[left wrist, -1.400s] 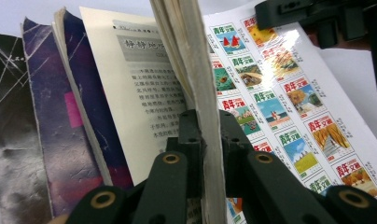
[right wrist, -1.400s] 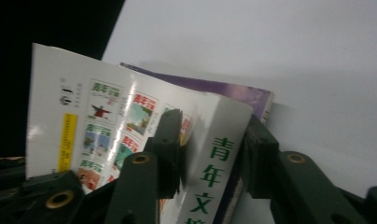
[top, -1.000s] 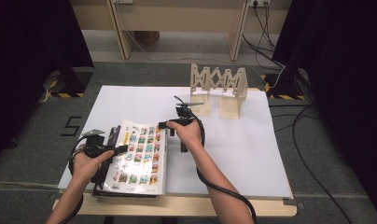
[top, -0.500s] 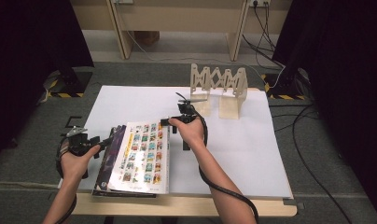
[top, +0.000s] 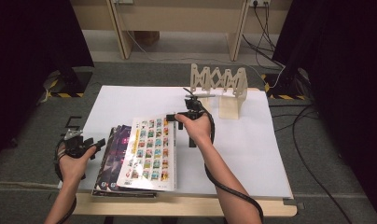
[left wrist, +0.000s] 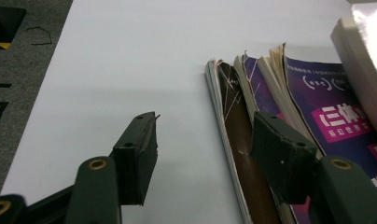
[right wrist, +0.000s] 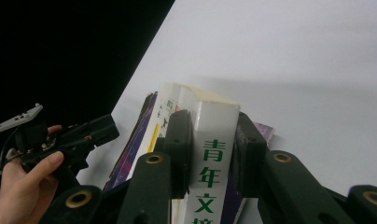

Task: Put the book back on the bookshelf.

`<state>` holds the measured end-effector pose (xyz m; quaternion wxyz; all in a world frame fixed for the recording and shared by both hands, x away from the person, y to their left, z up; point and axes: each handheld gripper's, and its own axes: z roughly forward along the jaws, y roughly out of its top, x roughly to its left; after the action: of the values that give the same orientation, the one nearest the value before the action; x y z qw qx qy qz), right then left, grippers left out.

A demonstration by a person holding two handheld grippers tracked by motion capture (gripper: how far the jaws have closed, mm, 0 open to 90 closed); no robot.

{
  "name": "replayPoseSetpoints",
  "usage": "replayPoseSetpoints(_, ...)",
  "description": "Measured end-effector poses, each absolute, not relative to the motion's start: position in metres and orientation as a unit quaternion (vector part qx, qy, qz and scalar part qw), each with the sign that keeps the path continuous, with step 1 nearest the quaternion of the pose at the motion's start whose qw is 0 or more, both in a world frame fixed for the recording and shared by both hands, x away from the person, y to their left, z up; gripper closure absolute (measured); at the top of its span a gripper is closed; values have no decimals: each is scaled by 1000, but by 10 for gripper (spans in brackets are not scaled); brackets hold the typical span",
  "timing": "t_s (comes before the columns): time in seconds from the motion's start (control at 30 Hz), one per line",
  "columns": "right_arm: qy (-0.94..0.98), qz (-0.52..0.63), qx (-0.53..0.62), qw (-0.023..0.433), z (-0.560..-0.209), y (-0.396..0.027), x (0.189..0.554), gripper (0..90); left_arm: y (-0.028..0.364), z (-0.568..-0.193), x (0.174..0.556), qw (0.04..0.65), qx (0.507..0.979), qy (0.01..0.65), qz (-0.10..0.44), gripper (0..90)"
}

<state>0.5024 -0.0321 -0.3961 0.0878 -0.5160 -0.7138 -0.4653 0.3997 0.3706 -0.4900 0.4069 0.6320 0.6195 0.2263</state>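
Observation:
A stack of books lies at the table's front left, a purple-covered book (top: 111,158) (left wrist: 336,116) showing under the top one. The top book (top: 149,151) has a cover of small coloured pictures and a white spine (right wrist: 213,158) with green characters. My right gripper (top: 173,116) (right wrist: 213,126) is shut on that spine and holds the book's far edge raised; its jaws have just been closing further on it. Left of the stack, my left gripper (top: 97,142) (left wrist: 206,128) (right wrist: 91,133) is open with nothing between its jaws, which have just been opening.
A wooden folding rack (top: 218,81) stands at the back of the white table (top: 252,154). Cables trail over the grey floor on the right (top: 312,140). The stack's worn page edges (left wrist: 224,107) lie just right of my left gripper's jaws.
The left hand moved left off the stack to the table's left edge and its jaws opened. The right gripper rose a little with the top book's far edge.

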Motion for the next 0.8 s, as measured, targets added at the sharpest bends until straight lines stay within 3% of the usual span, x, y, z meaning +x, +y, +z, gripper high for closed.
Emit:
replayPoseSetpoints(0.37,-719,-479,-497,88,-379,-43,499,742,375,-501,397,405,624,630,223,406)
replayPoseSetpoints(0.8,-737,-489,-465,35,-345,-54,487,746,376,-504,396,409,618,633,223,407)
